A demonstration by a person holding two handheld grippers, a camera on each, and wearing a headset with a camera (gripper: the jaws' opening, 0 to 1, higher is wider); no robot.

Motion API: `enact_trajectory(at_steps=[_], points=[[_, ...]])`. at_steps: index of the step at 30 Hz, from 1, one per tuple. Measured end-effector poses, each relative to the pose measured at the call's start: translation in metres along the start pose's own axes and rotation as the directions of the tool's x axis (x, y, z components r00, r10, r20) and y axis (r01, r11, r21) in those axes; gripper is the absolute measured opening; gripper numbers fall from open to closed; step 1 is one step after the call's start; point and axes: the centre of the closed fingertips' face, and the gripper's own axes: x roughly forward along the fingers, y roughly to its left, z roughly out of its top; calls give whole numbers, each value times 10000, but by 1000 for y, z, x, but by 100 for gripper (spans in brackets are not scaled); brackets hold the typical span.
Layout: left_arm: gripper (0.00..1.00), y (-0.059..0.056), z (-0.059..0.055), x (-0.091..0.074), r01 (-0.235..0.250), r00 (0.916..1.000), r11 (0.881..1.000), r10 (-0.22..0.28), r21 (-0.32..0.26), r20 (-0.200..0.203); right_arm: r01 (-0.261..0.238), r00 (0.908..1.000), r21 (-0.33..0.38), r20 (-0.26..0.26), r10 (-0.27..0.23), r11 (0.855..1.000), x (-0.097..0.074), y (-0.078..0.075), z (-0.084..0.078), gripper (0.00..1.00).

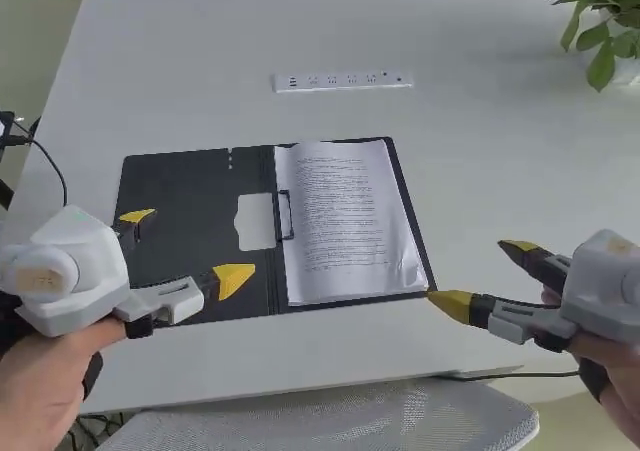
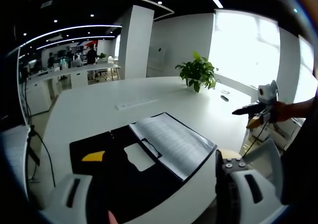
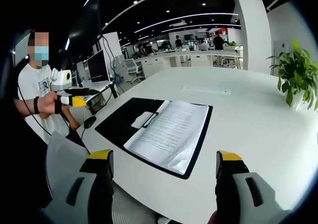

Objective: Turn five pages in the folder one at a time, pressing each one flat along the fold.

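Observation:
A black folder (image 1: 190, 196) lies open on the white table, with a stack of printed pages (image 1: 345, 221) clipped on its right half. The top page's near right corner (image 1: 410, 269) curls up a little. My left gripper (image 1: 185, 248) hovers open over the folder's bare left cover, with nothing between its jaws. Off the folder's near right corner, my right gripper (image 1: 485, 275) stands open and holds nothing. The left gripper view shows the pages (image 2: 174, 142) ahead between its yellow tips (image 2: 159, 157). The right gripper view has the pages (image 3: 171, 129) beyond its open jaws (image 3: 164, 155).
A white power strip (image 1: 342, 80) lies on the table behind the folder. A potted plant (image 1: 600, 21) stands at the far right. A grey chair back (image 1: 330, 421) sits below the table's near edge. A black cable (image 1: 45, 161) hangs at the left edge.

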Motion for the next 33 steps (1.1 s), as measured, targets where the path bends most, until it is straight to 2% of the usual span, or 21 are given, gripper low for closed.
enact_trajectory(at_steps=[10,13,18,23,33], points=[[87,-20,11,36,681,9976,9972,-677,303,-134,46,10000,75,27,-46,10000,0,0,1,83],[87,-30,13,48,943,9955,9954,-941,191,-109,68,10000,134,31,-68,9999,-1,-2,-1,83],[86,-46,13,67,1290,9914,9908,-1279,402,-278,150,9998,280,94,-152,9995,-2,-7,-2,83],[85,-64,16,89,1752,9844,9839,-1743,358,-257,223,9997,335,42,-225,9992,-3,-9,-4,83],[82,-101,7,134,2705,9609,9600,-2648,716,-807,290,9995,420,103,-294,9987,-3,-11,-1,82]])
